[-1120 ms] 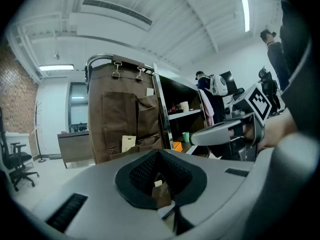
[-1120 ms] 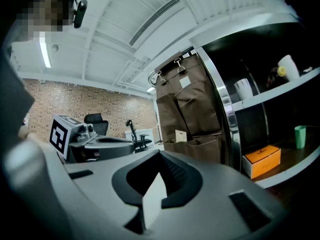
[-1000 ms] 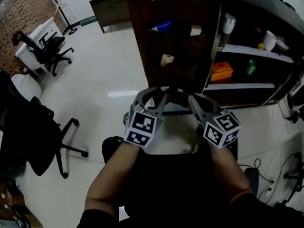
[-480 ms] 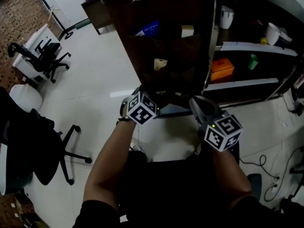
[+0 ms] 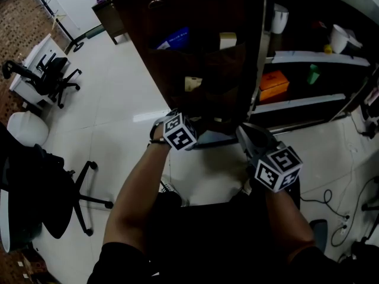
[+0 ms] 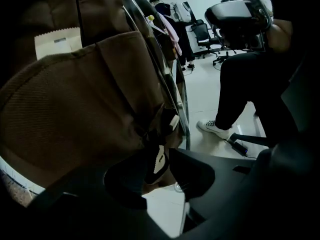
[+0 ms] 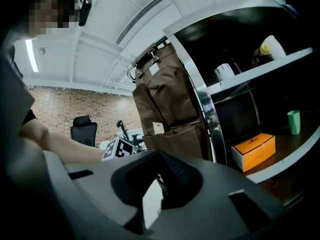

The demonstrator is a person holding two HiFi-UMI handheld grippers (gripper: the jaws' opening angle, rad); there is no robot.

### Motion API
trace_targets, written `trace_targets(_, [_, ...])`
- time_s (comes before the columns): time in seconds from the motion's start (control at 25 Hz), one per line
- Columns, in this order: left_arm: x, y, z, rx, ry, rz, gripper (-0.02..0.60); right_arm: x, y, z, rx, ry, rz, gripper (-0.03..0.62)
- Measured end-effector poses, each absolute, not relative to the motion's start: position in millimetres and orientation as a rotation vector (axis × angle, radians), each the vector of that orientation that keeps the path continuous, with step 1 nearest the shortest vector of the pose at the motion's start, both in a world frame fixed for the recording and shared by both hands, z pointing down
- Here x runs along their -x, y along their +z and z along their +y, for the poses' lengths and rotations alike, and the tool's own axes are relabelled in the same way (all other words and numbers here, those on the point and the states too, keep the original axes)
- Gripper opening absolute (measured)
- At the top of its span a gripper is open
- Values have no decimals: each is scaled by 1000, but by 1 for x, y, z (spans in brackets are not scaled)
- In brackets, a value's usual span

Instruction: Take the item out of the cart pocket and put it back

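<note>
A brown fabric organizer [image 5: 201,16] hangs on the side of the cart, with pockets. A blue item [image 5: 174,38] and a beige item [image 5: 227,40] stick out of the upper pockets, a cream card [image 5: 190,83] out of a lower one. My left gripper [image 5: 185,116] reaches up against the bottom of the lower pocket [image 6: 75,99]. Its jaws stand wide open [image 6: 160,169]; a small black and cream strap end [image 6: 159,159] hangs between them, not pinched. The cream card [image 6: 57,41] shows above the pocket rim. My right gripper [image 5: 244,130] hangs back, shut and empty [image 7: 159,156].
Right of the organizer, cart shelves hold an orange box [image 5: 275,87], a green cup [image 5: 312,74] and a white cup [image 5: 279,19]. A black office chair [image 5: 41,182] stands at the left on the white tiled floor. Cables [image 5: 331,200] lie at the right.
My left gripper has moved forward from beside the right one to the organizer's lower pocket. The right gripper has stayed in place.
</note>
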State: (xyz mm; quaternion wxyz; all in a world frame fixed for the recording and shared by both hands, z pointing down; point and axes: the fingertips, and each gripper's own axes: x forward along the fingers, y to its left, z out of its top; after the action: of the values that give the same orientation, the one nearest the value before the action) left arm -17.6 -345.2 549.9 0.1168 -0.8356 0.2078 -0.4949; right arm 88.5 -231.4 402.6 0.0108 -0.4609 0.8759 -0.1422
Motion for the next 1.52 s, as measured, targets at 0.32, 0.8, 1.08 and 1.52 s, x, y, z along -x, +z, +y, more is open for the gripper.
trace_targets(0.32, [14,577,-353,2442,-1540,551,137,-90,408,-231,1446,-459,2737,12])
trace_targets(0.8, [13,601,-361,2503,-1567,589,101,-95,413,-231,1449,-494,2711,12])
trace_targets(1.08, [29,586,-358,2570,-1464,748,52,-91,408,-227,1437,-476,2718,12])
trace_targets(1.52, [51,477,-351,2814,-861,1254,49,-75,384,-215,1391,-402,2728,12])
